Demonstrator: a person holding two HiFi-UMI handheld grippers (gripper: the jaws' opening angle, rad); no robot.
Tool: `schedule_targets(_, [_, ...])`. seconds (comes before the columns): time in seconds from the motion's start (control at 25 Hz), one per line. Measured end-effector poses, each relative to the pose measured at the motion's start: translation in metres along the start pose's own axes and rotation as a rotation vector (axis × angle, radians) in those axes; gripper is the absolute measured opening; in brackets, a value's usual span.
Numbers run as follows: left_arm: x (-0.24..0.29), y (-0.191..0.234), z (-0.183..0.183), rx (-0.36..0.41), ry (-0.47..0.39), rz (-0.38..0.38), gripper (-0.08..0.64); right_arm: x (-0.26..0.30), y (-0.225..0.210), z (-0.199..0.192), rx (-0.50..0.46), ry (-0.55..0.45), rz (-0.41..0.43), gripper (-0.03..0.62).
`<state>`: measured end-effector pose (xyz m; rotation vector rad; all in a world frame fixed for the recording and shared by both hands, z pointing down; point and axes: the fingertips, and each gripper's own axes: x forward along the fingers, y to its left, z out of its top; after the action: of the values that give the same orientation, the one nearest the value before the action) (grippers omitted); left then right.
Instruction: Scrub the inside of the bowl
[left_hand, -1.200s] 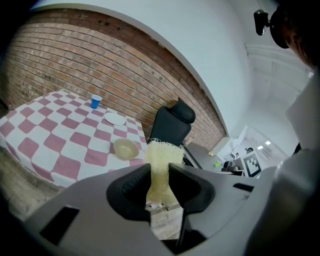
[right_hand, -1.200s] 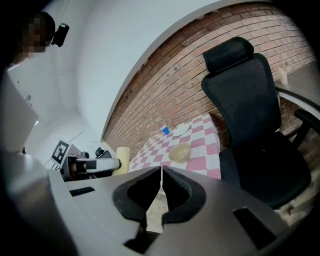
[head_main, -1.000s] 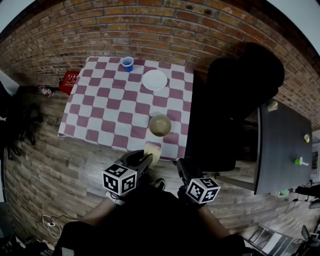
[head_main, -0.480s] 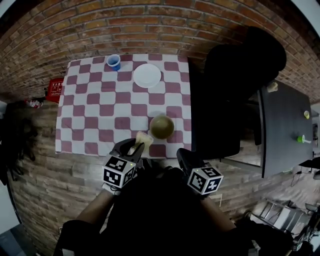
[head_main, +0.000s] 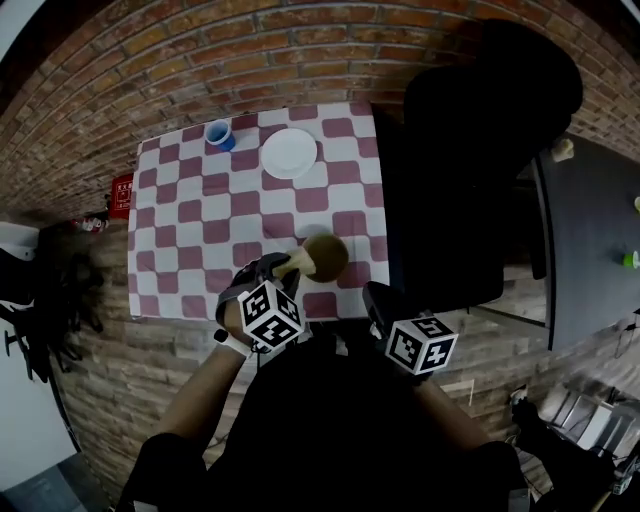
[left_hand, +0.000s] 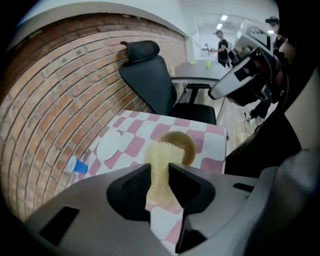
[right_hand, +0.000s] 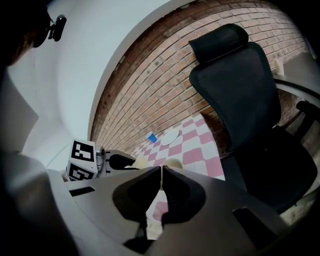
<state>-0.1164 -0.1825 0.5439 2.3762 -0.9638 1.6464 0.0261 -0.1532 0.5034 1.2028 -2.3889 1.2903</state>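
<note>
"What do you have in your left tool (left_hand: 159, 175)?"

"A yellow sponge (left_hand: 162, 152). The jaws are clamped on its lower part, and the rest sticks out past the tips toward the bowl (head_main: 328, 258)."

"Where is the bowl?"

"On the checkered surface (head_main: 190, 230), close to its near right corner. It stands upright and shows an olive-brown inside. From the head view, the sponge's free end overlaps the bowl's left rim. I cannot tell whether it touches the bowl or hangs just above it."

"And your right tool (right_hand: 161, 182)?"

"Its jaws are pressed together with nothing between them. I hold it off the near edge of the surface, to the right of the left tool and apart from the bowl."

"What else is on the surface?"

"A white plate (head_main: 289, 153) on the far side, and a blue cup (head_main: 219, 134) just left of it at the far edge. Both are well apart from the bowl. A black office chair (head_main: 470, 150) stands just beside the surface on the right."
</note>
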Motion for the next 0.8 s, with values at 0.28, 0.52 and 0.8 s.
schedule_targets(0.28, [0.042,0.007,0.007,0.261,0.227,0.065,0.114,-0.001,-0.023,-0.001,0.049,-0.002,0.035,0.032])
schedule_targets(0.52, [0.060,0.008,0.027,0.354,0.283,0.128,0.114,-0.001,-0.032,-0.009,0.061,0.015,0.050,0.032])
schedule_targets(0.8, [0.073,-0.005,0.042,0.519,0.336,0.154,0.114,-0.004,-0.036,-0.006,0.056,0.017,0.041,0.032])
